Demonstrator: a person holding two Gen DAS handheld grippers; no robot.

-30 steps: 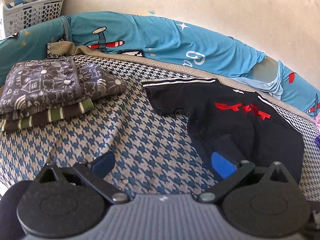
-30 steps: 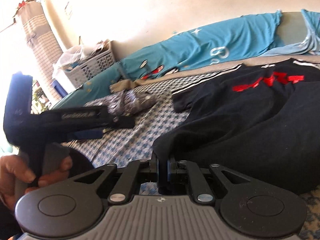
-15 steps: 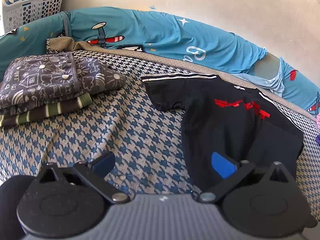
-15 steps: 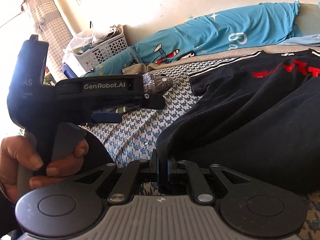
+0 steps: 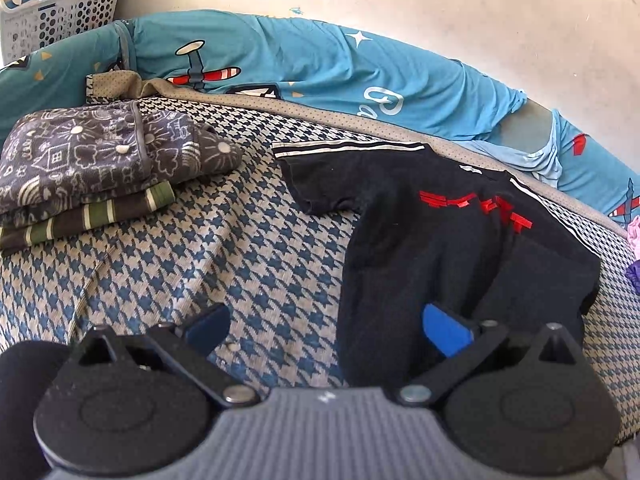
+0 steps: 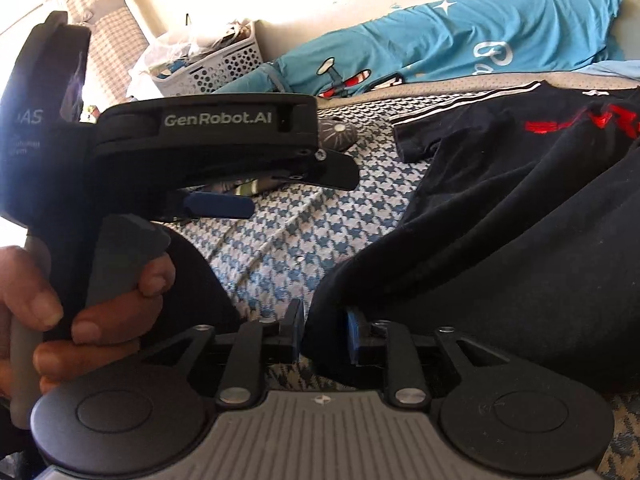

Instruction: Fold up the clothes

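Observation:
A black T-shirt (image 5: pixel 424 240) with red lettering and white shoulder stripes lies on the houndstooth bedspread (image 5: pixel 200 264), its right side folded over onto itself. My left gripper (image 5: pixel 326 332) hovers open over the shirt's lower left edge, which lies loose between its wide-set fingers. In the right wrist view a hand (image 6: pixel 48 312) holds that left gripper (image 6: pixel 224 204). My right gripper (image 6: pixel 324 336) sits low at the shirt's near hem (image 6: pixel 480 272). Its jaws are opening, and a fold of the black fabric still lies between the pads without being pinched.
A stack of folded clothes (image 5: pixel 92 172) rests at the bed's left. Blue airplane-print bedding (image 5: pixel 320 64) runs along the wall behind. A white laundry basket (image 5: pixel 60 4) stands at the far left corner. Pink and purple cloth (image 5: pixel 634 252) peeks in at the right edge.
The right gripper's jaws, shut on the shirt's hem before, have parted. The shirt's right side now lies folded inward. The left gripper looms closer in the right wrist view.

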